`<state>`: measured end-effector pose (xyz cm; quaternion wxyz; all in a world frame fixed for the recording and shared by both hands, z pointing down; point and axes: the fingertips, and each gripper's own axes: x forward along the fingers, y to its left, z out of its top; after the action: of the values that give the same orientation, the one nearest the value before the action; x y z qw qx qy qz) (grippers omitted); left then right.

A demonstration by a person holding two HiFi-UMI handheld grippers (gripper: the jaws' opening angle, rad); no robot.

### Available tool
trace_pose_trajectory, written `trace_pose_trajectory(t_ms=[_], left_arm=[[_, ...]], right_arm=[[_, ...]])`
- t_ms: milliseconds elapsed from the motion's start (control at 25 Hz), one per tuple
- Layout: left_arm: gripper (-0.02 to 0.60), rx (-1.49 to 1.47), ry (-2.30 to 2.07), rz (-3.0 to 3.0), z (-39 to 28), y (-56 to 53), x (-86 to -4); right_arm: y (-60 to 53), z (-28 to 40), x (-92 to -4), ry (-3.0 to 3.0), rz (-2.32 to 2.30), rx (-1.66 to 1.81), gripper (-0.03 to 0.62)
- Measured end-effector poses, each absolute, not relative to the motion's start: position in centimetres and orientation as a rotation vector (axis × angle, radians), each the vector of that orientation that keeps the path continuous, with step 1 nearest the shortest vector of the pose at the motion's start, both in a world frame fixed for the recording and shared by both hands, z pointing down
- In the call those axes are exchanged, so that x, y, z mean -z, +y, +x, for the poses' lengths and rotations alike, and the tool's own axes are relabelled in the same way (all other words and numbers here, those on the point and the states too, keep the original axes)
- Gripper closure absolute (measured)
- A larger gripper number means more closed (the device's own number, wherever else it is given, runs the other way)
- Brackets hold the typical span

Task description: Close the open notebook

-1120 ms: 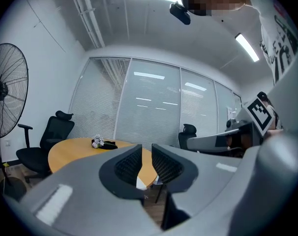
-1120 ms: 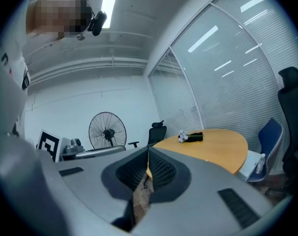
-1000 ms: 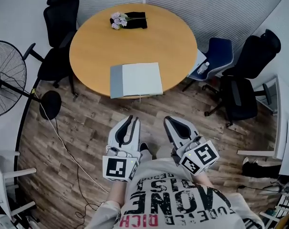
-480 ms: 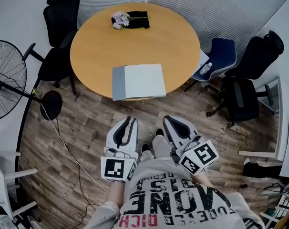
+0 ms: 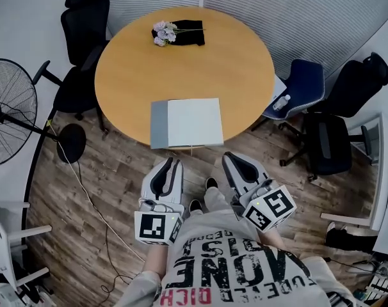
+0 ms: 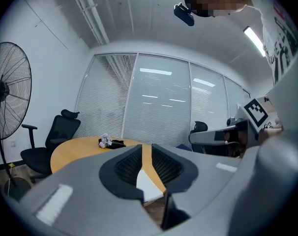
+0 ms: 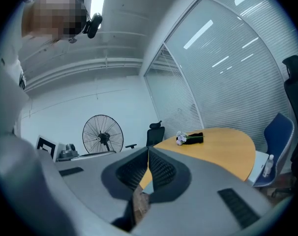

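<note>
One fan (image 5: 8,114) stands far left. The left gripper (image 5: 171,162), fingers slightly apart and empty, hangs short of the round table (image 5: 181,62). The open notebook (image 5: 187,123) lies flat at the table's near edge. The right gripper (image 5: 235,158), fingertips closed together on nothing, hangs alongside.

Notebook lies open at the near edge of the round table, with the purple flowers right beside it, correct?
Not quite. The notebook does lie open at the near edge of the round table, but the purple flowers sit at the far edge, well apart from it, as the head view shows.
</note>
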<state>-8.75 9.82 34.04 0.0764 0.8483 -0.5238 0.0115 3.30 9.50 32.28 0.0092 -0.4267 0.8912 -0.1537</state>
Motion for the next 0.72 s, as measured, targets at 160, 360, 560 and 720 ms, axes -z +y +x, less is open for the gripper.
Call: trace_pose_trajectory(t_ms=[160, 360, 560, 720], left_arm=[[0.509, -0.018, -1.62, 2.533, -7.7, 7.1, -33.5], [0.509, -0.006, -1.689, 2.491, -6.7, 4.3, -33.3], [0.511, -0.013, -1.746, 2.454, -5.8, 2.8, -33.7], [0.511, -0.014, -1.798, 2.404, -5.6, 2.1, -34.3]], right_arm=[[6.4, 4.8, -32.1, 2.797, -1.308, 0.474, 0.582], [3.0, 5.6, -32.3, 2.839, -1.24, 0.478, 0.582], [0.9, 6.6, -32.9, 2.878, -1.177, 0.491, 0.582], [-0.1, 7.4, -33.8, 2.9, -1.145, 0.51, 0.582]])
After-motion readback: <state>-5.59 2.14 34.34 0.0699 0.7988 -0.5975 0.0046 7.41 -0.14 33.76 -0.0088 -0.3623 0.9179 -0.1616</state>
